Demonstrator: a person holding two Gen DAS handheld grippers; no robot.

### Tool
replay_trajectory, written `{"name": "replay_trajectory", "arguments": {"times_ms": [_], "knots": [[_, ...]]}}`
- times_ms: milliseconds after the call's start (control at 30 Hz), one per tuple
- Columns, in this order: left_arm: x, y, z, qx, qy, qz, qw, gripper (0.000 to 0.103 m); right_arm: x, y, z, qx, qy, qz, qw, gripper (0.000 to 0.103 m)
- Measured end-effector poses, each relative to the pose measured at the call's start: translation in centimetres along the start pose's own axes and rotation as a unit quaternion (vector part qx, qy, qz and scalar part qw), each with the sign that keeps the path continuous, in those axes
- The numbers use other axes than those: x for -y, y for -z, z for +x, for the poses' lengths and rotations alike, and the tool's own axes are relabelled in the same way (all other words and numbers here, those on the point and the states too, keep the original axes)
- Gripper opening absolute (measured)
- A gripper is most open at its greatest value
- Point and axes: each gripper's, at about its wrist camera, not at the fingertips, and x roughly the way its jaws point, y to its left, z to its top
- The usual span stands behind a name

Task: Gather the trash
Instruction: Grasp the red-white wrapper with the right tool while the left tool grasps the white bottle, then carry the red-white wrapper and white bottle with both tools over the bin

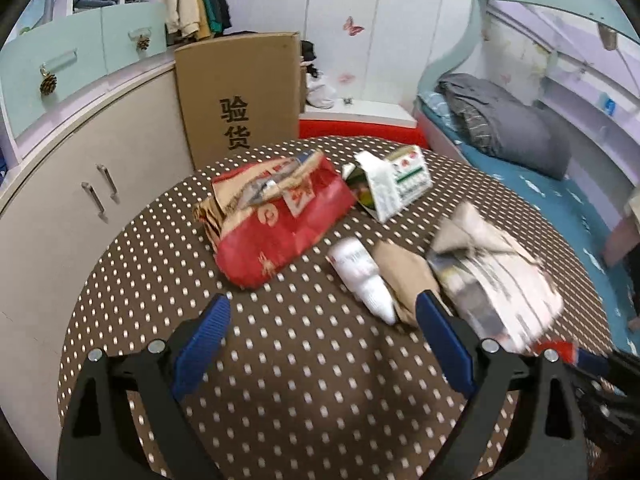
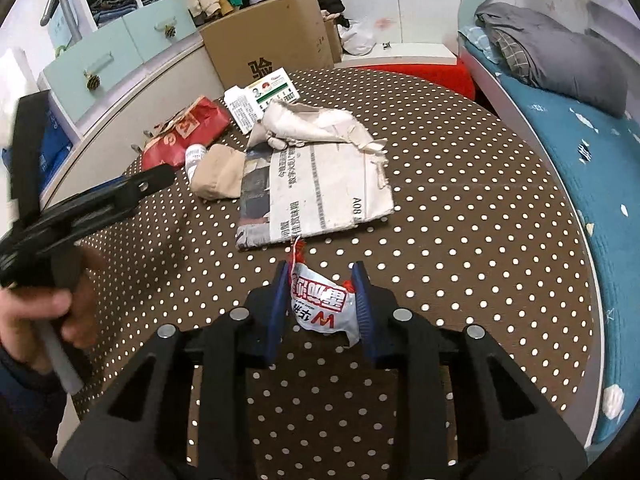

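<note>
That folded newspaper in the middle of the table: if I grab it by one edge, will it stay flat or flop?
The newspaper will probably droop: it looks thin, with torn, frayed edges. The crumpled paper lying on its far end may slide off. It looks light, so a push would likely slide it across the dotted tablecloth.

cardboard box [image 1: 240,96]: "验货"; newspaper [image 2: 320,184]: "a08"; wrapper [image 2: 320,304]: "w".

Surface [image 2: 460,208]: brown cloth, white dot pattern
Red bag [image 1: 276,220], centre left: red with pale print
Wrapper [image 2: 320,308], lower centre: white, red lettering
Newspaper [image 2: 316,196], centre: grey-white, black text
Tool [image 2: 320,300] pads: blue on black frame
Bed [image 2: 580,152], right: teal cover, small white motifs
</note>
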Motion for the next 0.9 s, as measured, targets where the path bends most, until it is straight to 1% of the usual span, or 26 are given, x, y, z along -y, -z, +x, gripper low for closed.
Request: {"name": "replay_trajectory", "arguments": {"times_ms": [100, 133, 167, 200, 233, 267, 333, 367, 400, 433, 600, 733, 833, 900], "knots": [[0.3, -0.9, 1.4, -0.006, -0.013, 0.001, 0.9999, 0.091, 0.3, 0.0, 0.0, 0.001, 0.002, 0.004, 1.000, 0.031], [0.5, -1.2, 2.1, -0.009, -0.017, 0.002, 0.9998, 0.090, 0.4, 0.0, 0.1, 0.002, 0.002, 0.006, 1.000, 0.031], [0.6, -1.4, 2.4, -0.012, -0.018, 0.003, 0.9997, 0.086, 0.5, 0.0, 0.0, 0.003, 0.001, 0.009, 1.000, 0.031], [0.7, -1.5, 2.9, -0.019, -0.017, 0.004, 0.9997, 0.073, 0.7, 0.0, -0.1, 0.003, 0.001, 0.011, 1.000, 0.031], [0.7, -1.7, 3.4, -0.029, -0.010, 0.001, 0.9995, 0.061, 0.8, 0.0, -0.2, 0.004, 0.001, 0.012, 1.000, 0.031], [0.7, -1.6, 3.7, -0.034, -0.001, -0.002, 0.9994, 0.057, 0.9, 0.0, -0.3, 0.006, 0.000, 0.013, 1.000, 0.031], [0.7, -1.7, 4.1, -0.042, 0.011, -0.007, 0.9990, 0.034, 1.1, 0.0, -0.8, 0.011, 0.000, 0.015, 1.000, 0.031], [0.7, -1.5, 4.0, -0.038, 0.011, -0.005, 0.9992, 0.029, 1.2, 0.1, -1.0, 0.013, 0.001, 0.015, 1.000, 0.031], [0.6, -1.4, 3.8, -0.039, 0.017, -0.006, 0.9991, 0.025, 1.4, 0.1, -1.2, 0.014, 0.001, 0.016, 1.000, 0.031], [0.4, -1.2, 3.5, -0.039, 0.027, -0.013, 0.9988, 0.025, 1.5, 0.2, -1.4, 0.017, 0.002, 0.019, 1.000, 0.031], [-0.6, 0.4, 1.5, -0.033, 0.049, -0.023, 0.9980, 0.025, 2.4, 0.4, -2.6, 0.032, 0.003, 0.031, 0.999, 0.031], [-0.9, 1.2, -0.5, -0.024, 0.056, -0.026, 0.9978, 0.025, 2.8, 0.5, -3.6, 0.044, 0.007, 0.035, 0.998, 0.031], [-0.7, 1.5, -2.4, -0.012, 0.064, -0.025, 0.9976, 0.025, 2.9, 0.5, -4.2, 0.052, 0.007, 0.037, 0.998, 0.031], [0.1, 1.7, -3.9, -0.001, 0.072, -0.018, 0.9973, 0.025, 3.2, 0.4, -4.8, 0.060, 0.006, 0.041, 0.997, 0.031]]}}
